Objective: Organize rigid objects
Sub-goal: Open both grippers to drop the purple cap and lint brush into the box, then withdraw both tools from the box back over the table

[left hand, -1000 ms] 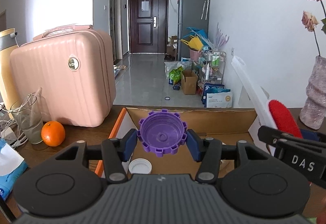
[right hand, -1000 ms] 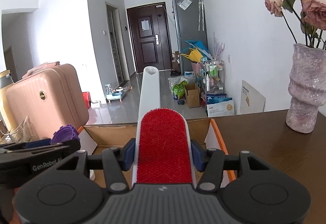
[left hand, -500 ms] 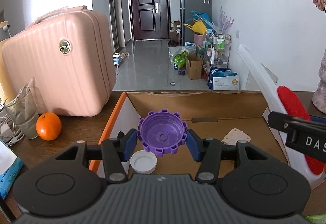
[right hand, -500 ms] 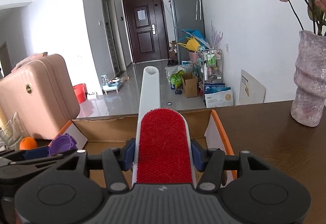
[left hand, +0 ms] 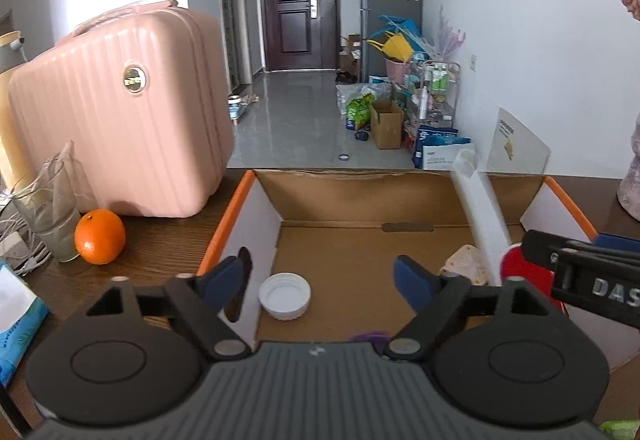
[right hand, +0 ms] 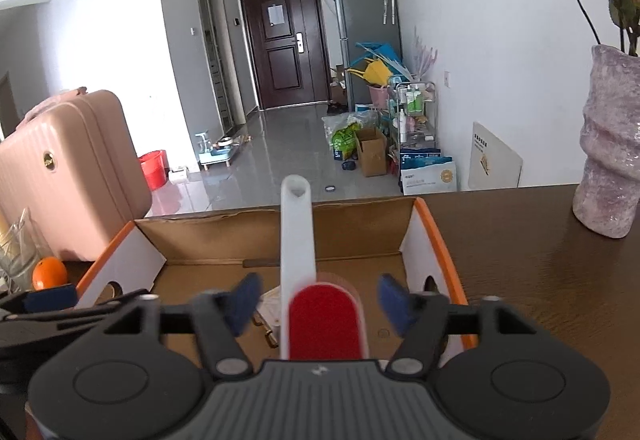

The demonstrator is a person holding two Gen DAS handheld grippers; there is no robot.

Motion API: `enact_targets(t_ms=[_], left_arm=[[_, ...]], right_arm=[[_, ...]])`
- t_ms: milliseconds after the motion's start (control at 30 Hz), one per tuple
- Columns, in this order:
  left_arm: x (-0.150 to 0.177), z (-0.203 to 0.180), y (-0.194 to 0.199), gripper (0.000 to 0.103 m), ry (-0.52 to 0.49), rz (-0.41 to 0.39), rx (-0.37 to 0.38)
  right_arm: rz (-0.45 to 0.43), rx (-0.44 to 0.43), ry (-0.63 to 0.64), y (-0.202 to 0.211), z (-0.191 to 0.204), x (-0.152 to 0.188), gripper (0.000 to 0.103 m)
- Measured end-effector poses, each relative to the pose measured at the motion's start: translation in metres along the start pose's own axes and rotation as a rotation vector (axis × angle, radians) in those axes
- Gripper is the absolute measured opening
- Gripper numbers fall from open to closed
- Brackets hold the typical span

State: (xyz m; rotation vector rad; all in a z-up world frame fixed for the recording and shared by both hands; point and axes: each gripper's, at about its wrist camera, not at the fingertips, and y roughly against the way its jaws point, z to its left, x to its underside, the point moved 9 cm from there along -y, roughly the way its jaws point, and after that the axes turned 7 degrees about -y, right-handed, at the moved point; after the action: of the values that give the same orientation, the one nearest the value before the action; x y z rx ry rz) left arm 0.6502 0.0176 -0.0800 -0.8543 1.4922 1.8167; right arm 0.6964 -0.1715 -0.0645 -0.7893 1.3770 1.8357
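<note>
1. Clearly both my tongs are letting go: the left gripper (left hand: 322, 278) is opening with nothing between its pads, and the right gripper (right hand: 320, 300) is opening around the lint brush (right hand: 308, 304).
2. Risk: that brush, leaning on the cardboard box (left hand: 360, 196), could tip out.
3. Inside the box lie a white cap (left hand: 285, 296), a pale plug-like piece (left hand: 466, 260), and, I think, the purple lid (left hand: 370, 337), mostly hidden.

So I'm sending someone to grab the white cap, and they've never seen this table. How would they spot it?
Find the orange-edged cardboard box beside the pink suitcase. On its floor, near the wall on the suitcase side, lies the white cap, open side up. It is the only small round white thing there; the lint brush is long with a red pad.
</note>
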Motion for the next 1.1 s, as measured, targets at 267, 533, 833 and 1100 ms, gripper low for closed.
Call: enact_targets(t_ms=[267, 533, 833, 1100], left_arm=[[-0.001, 0.007, 0.001, 0.1, 0.012, -0.001, -0.025], [-0.002, 0.009, 0.002, 0.103, 0.026, -0.006, -0.025], [0.002, 0.019, 0.016, 0.103, 0.048, -0.029, -0.036], [0.005, 0.023, 0.042, 0.103, 0.043, -0.085, -0.03]], right_arm=[[0.014, 0.016, -0.022, -0.002, -0.006, -0.001, 0.093], [-0.008, 0.013, -0.013, 0.009, -0.002, -0.002, 0.097], [-0.053, 0.007, -0.003, 0.028, -0.003, -0.002, 0.103], [-0.104, -0.012, 0.03, 0.057, -0.004, 0.001, 0.103]])
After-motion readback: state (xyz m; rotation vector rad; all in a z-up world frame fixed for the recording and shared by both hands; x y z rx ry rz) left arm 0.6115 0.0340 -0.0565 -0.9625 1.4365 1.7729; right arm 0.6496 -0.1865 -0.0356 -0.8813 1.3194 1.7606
